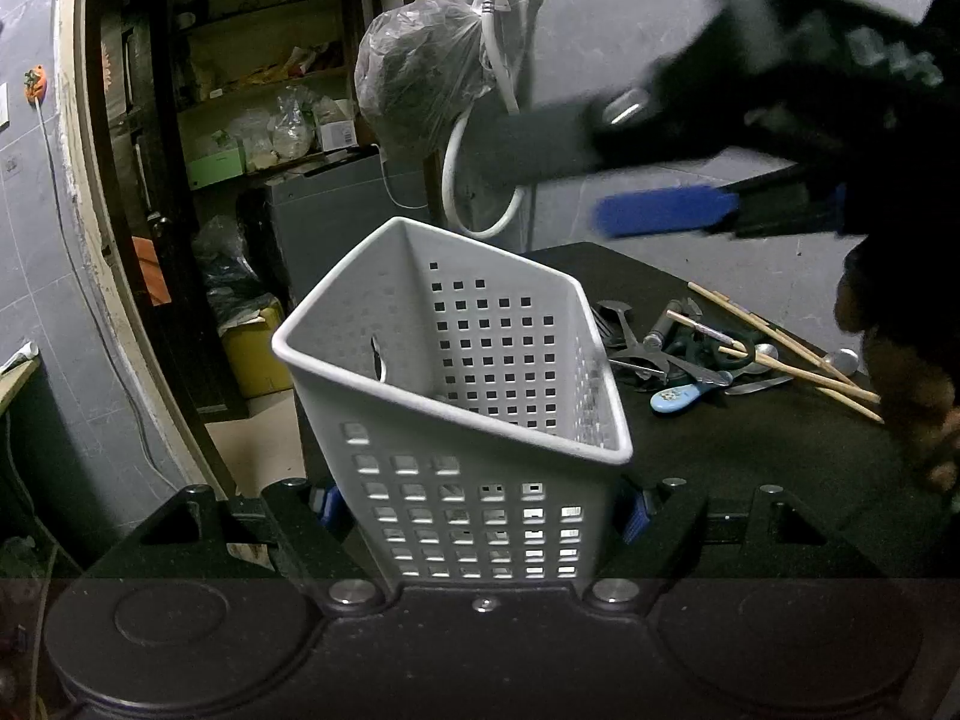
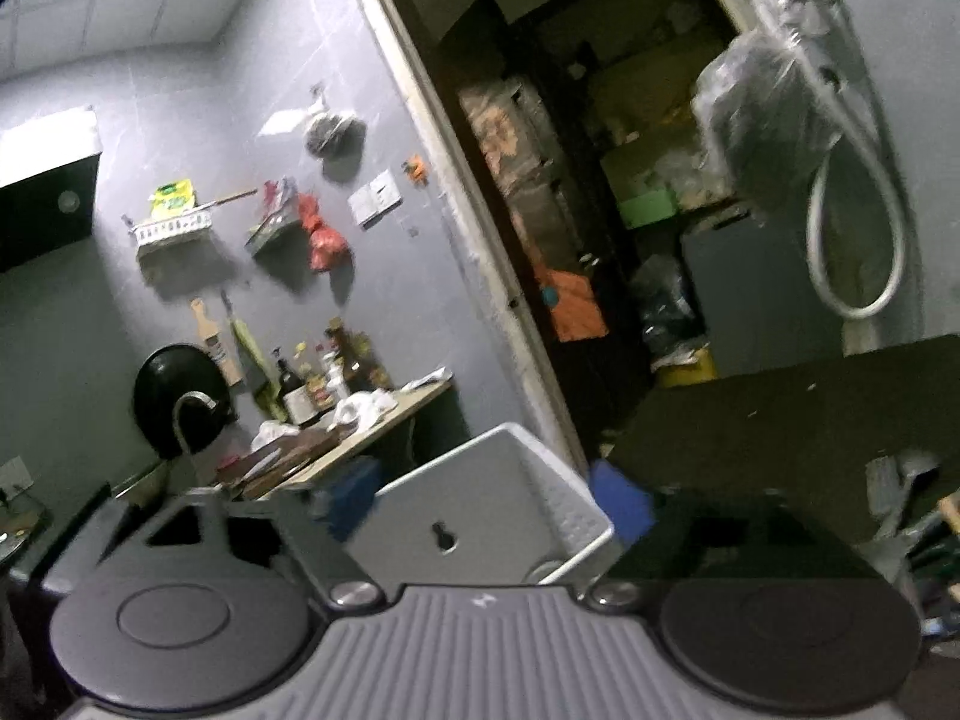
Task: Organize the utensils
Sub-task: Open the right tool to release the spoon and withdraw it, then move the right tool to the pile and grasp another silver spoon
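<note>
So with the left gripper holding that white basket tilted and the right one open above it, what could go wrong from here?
1. The white perforated plastic basket, clamped low by the left gripper, leans over and could slip or tip further.
2. The open right gripper sits close above the rim and might knock it.
3. The wooden chopsticks and metal spoons lie tangled on the black table, so picking one may drag others.

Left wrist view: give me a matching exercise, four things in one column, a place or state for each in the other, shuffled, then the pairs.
Things:
1. white basket
2. chopsticks
3. plastic bag
4. right claw

Places or states:
A. hanging by the wall tap
B. lying in the utensil pile on the black table
C. tilted, gripped between the left claw's blue pads
D. open, empty, blurred above the basket

Pairs: 1-C, 2-B, 3-A, 4-D
</note>
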Action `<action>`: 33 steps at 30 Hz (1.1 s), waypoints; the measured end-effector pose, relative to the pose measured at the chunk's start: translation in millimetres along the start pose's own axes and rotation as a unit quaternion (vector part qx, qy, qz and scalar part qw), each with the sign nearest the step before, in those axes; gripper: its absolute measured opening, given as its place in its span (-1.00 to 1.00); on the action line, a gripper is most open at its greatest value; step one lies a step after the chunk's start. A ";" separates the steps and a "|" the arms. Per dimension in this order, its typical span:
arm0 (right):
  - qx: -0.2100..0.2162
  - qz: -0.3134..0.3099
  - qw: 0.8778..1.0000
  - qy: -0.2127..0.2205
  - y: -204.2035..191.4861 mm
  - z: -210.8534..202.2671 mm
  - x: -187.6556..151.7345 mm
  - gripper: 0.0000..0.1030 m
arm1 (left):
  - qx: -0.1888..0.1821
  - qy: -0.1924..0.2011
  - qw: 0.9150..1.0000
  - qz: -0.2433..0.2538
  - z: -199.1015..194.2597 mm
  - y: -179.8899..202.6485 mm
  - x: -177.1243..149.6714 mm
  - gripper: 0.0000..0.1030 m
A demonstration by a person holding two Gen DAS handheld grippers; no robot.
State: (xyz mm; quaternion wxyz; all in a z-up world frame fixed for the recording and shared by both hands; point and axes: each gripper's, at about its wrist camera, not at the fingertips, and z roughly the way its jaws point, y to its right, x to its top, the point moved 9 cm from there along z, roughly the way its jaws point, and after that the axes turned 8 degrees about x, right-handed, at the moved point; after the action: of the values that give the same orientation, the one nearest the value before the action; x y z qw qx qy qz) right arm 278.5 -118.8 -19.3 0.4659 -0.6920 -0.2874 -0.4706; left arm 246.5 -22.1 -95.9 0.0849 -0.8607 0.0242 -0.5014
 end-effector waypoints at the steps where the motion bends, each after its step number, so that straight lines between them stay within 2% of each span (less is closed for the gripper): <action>1: -0.009 0.000 1.000 0.006 3.2 -5.1 3.0 0.90 | 0.000 0.000 1.000 0.000 -0.1 1.1 -0.1 0.55; 3: -0.031 0.002 0.999 0.013 13.8 -13.7 7.4 1.00 | 0.000 -0.001 1.000 -0.001 -0.2 1.3 -0.1 0.55; 9: -0.118 0.030 0.993 -0.003 74.0 -21.0 5.7 1.00 | 0.001 -0.004 1.000 -0.003 0.0 0.3 0.3 0.56; 12: -0.174 0.045 0.983 -0.028 116.3 -17.0 2.9 1.00 | 0.003 -0.006 1.000 -0.004 0.4 -0.2 1.6 0.56; 17: -0.214 0.082 0.971 -0.062 185.6 -4.3 -9.7 0.99 | 0.009 -0.010 1.000 -0.007 1.8 0.9 3.6 0.56; 24: -0.230 0.084 0.965 -0.089 238.1 24.3 -11.0 0.93 | 0.015 -0.014 1.000 -0.012 2.1 2.0 4.2 0.56; 31: -0.240 0.109 0.957 -0.122 267.3 35.8 -22.6 0.84 | 0.021 -0.015 1.000 -0.016 2.5 2.4 4.9 0.56; 33: -0.240 0.118 0.956 -0.124 272.0 37.0 -25.7 0.75 | 0.022 -0.016 1.000 -0.016 2.3 2.1 4.8 0.56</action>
State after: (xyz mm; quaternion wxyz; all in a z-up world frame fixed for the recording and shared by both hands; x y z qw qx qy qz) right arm 510.1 -192.8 -149.2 0.2993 -0.8650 -0.1381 -0.3782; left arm 251.0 -24.5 -93.3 0.0957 -0.8668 -0.0019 -0.4893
